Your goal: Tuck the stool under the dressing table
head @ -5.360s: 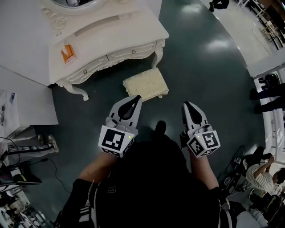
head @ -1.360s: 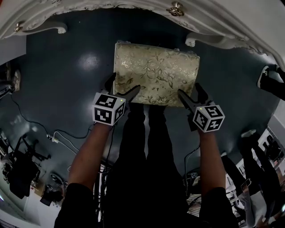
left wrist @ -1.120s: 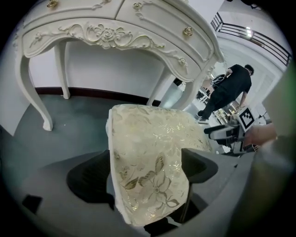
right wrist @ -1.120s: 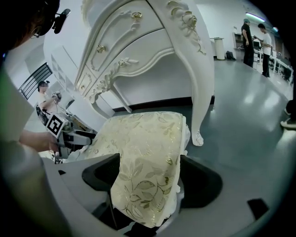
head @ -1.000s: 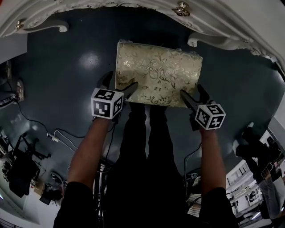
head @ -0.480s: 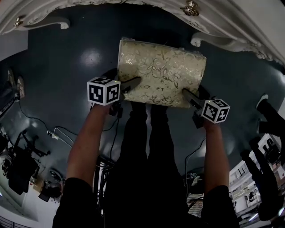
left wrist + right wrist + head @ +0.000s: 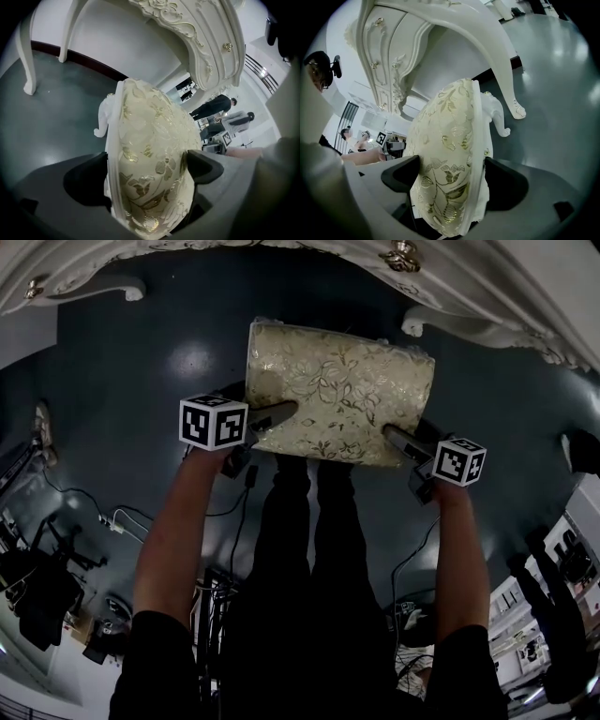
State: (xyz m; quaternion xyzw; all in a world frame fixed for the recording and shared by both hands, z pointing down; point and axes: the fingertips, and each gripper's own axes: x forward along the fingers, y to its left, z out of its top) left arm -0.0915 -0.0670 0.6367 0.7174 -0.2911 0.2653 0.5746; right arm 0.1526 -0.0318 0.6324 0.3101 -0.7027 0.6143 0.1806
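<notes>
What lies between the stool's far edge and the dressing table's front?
Only bare dark floor. The head view shows that gap between the stool and the dressing table.

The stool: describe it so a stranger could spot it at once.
Find the white carved dressing table at the top of the head view; the stool stands on the dark floor just before it. It alone is cushioned: a cream rectangle patterned with gold leaves.
</notes>
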